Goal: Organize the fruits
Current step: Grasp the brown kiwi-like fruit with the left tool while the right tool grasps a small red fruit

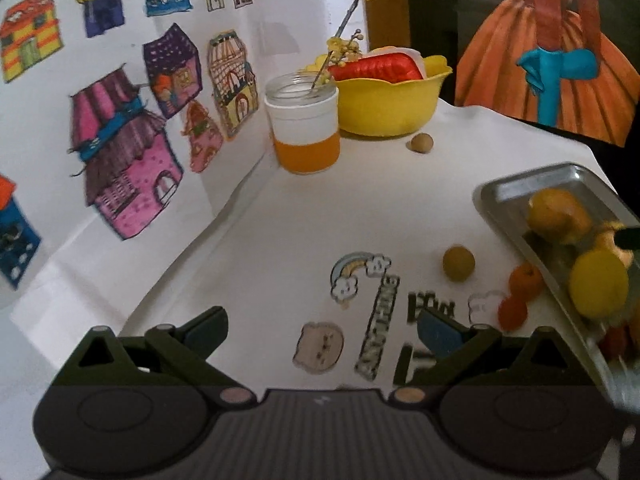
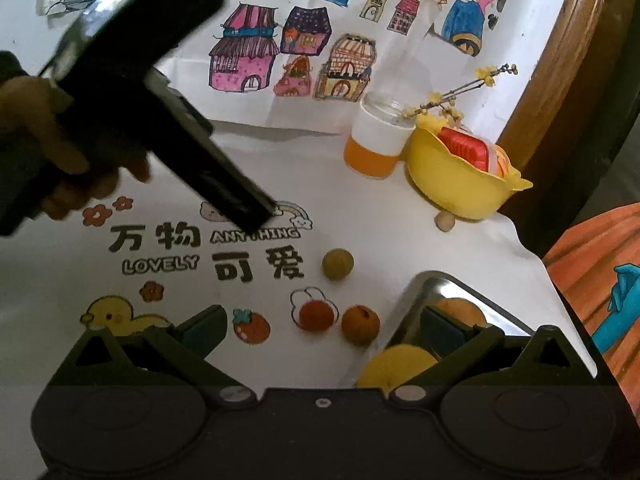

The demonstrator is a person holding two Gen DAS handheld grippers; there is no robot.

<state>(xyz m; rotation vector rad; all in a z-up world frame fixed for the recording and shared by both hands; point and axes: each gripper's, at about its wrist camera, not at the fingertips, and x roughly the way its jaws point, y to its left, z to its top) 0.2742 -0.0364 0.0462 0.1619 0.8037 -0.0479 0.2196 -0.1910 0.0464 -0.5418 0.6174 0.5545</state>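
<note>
A metal tray point(image 1: 504, 196) point(image 2: 424, 292) on the right holds yellow and orange fruits point(image 1: 598, 284) point(image 2: 396, 364). On the white cloth lie an olive-green round fruit point(image 1: 459, 263) point(image 2: 338, 264), two small orange fruits point(image 1: 524, 278) point(image 2: 360, 325) point(image 2: 316, 316) beside the tray, and a small tan fruit point(image 1: 421, 143) point(image 2: 445, 222) by the yellow bowl point(image 1: 388, 108) point(image 2: 456, 188). My left gripper point(image 1: 322, 330) hovers open over the printed cloth with nothing between its fingers. My right gripper point(image 2: 324, 330) is open above the orange fruits, its right finger over the tray's edge.
A glass jar point(image 1: 304, 128) point(image 2: 376, 144) with yellow sprigs stands next to the bowl, which holds red and yellow items. A wall sheet with house drawings point(image 1: 120, 120) rises at the left. A hand point(image 2: 60, 160) holds the other gripper's body point(image 2: 180, 120) over the cloth. The table's right edge drops off.
</note>
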